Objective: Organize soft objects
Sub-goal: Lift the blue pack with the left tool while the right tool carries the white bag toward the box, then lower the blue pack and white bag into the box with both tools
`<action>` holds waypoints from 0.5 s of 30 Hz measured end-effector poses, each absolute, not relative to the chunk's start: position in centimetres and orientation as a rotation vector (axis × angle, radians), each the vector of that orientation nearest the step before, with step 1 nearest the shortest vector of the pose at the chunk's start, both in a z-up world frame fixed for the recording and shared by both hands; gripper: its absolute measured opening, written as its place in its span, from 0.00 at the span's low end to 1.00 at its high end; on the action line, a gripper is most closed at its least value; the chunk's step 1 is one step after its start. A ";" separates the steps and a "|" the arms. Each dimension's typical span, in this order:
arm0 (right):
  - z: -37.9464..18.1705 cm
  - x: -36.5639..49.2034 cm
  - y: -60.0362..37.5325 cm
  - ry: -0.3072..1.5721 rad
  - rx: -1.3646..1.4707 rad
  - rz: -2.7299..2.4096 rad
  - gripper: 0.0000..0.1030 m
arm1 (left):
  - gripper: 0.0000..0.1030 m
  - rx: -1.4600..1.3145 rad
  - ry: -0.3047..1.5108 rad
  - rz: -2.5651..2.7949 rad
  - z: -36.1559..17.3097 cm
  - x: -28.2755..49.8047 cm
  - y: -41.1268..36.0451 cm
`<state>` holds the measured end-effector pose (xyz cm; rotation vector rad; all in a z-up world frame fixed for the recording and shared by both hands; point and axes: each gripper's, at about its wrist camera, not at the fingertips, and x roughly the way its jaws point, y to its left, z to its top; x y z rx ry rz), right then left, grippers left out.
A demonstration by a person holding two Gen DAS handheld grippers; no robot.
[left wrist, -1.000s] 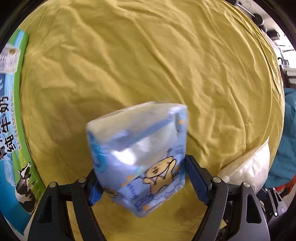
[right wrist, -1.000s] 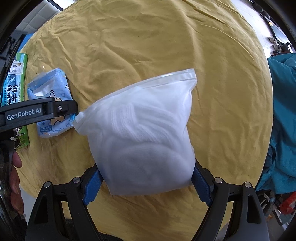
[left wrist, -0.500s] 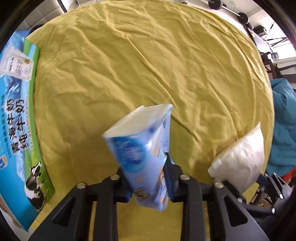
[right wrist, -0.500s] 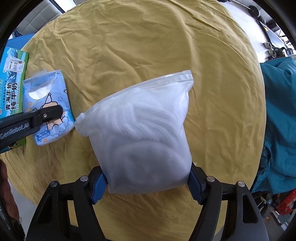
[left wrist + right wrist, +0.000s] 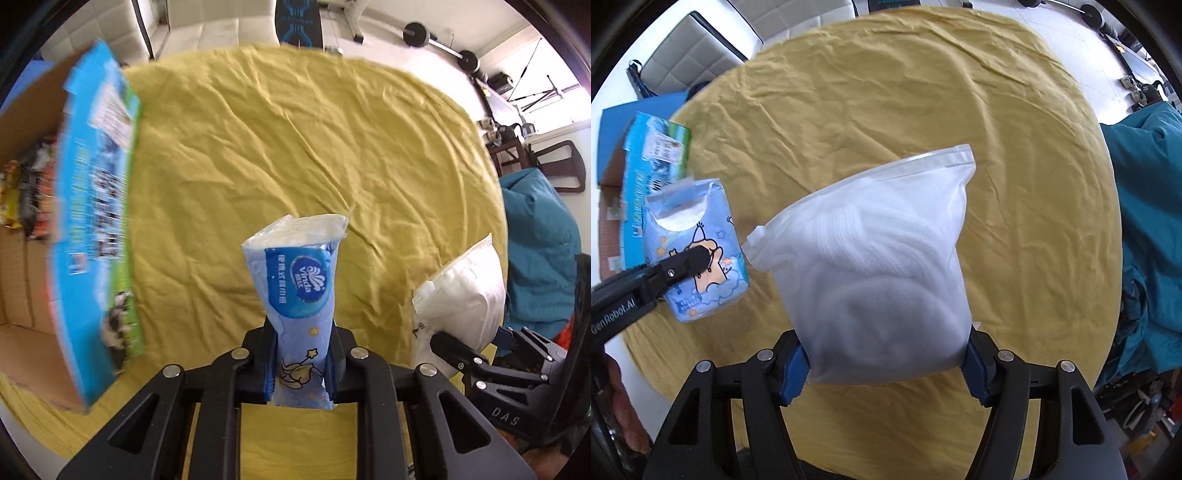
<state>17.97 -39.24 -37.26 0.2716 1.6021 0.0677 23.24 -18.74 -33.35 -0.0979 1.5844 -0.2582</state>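
My left gripper (image 5: 301, 373) is shut on a blue tissue pack (image 5: 299, 291) with a cartoon print and holds it upright above the yellow cloth (image 5: 295, 155). The pack also shows in the right wrist view (image 5: 694, 254), pinched by the left gripper's fingers (image 5: 687, 260). My right gripper (image 5: 886, 365) is shut on a white zip bag (image 5: 882, 273) stuffed with soft white material and holds it above the cloth. The bag shows at the right in the left wrist view (image 5: 461, 295).
An open cardboard box (image 5: 92, 221) with blue milk print stands at the left edge of the round table, with packets inside (image 5: 26, 192). It also shows in the right wrist view (image 5: 646, 166). A teal fabric heap (image 5: 1148, 229) lies at the right.
The left gripper has lifted the tissue pack higher and turned it edge-on; the box interior has come into view. The right gripper has risen with the white bag.
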 end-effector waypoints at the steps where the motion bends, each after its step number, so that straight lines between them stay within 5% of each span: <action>1: -36.5 18.0 -39.0 1.592 0.277 0.072 0.68 | 0.16 -0.096 1.570 -0.257 -32.5 23.2 -18.2; 15: -26.3 18.7 -28.7 1.455 0.248 0.084 0.68 | 0.16 -0.067 1.352 -0.183 -21.2 20.3 -6.3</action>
